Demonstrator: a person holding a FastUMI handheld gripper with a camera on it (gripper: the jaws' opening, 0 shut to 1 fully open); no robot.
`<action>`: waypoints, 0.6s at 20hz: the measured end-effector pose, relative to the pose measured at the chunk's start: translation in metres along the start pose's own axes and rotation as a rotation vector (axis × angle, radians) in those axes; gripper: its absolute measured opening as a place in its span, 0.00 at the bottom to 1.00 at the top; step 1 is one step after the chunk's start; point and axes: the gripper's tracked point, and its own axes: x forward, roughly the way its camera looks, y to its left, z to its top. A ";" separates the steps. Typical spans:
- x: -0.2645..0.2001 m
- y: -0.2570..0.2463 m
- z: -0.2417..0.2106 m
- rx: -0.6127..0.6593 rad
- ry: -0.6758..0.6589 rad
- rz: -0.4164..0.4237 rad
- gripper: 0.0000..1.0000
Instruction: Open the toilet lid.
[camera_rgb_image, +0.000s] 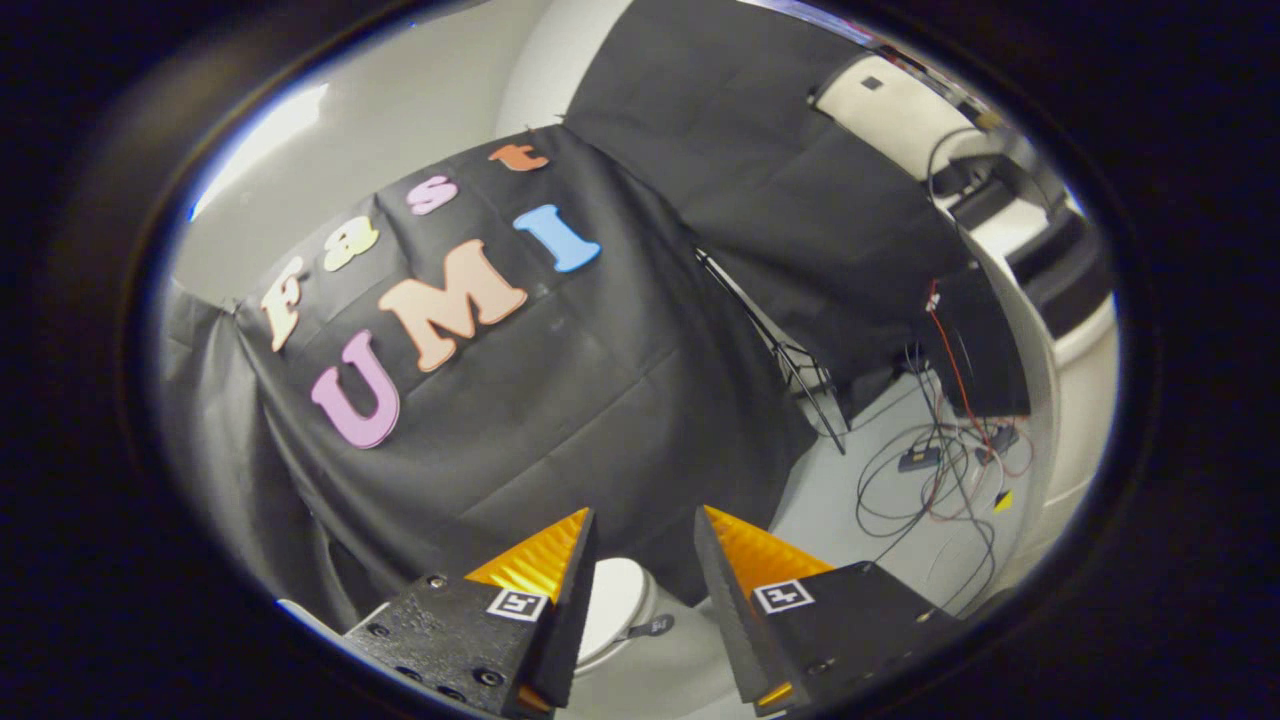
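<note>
Gripper (645, 525) fingers stand apart, holding nothing, each carrying a square black-and-white marker tag. Between and below them sits a white rounded shape, probably the toilet lid (615, 600), its small dark label unreadable. Cables (930, 470) sprawl on the floor beyond.

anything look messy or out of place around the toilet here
Loose cables lie tangled across the floor beyond the gripper, right of the black cloth: a trip hazard. The toilet, seen between the open fingers, looks intact; whether its lid is up is unclear.
</note>
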 end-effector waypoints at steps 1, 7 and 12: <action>0.007 0.001 -0.007 0.030 0.007 -0.002 0.60; 0.038 -0.011 -0.060 0.246 0.044 -0.025 0.60; 0.064 -0.025 -0.120 0.401 0.132 -0.068 0.60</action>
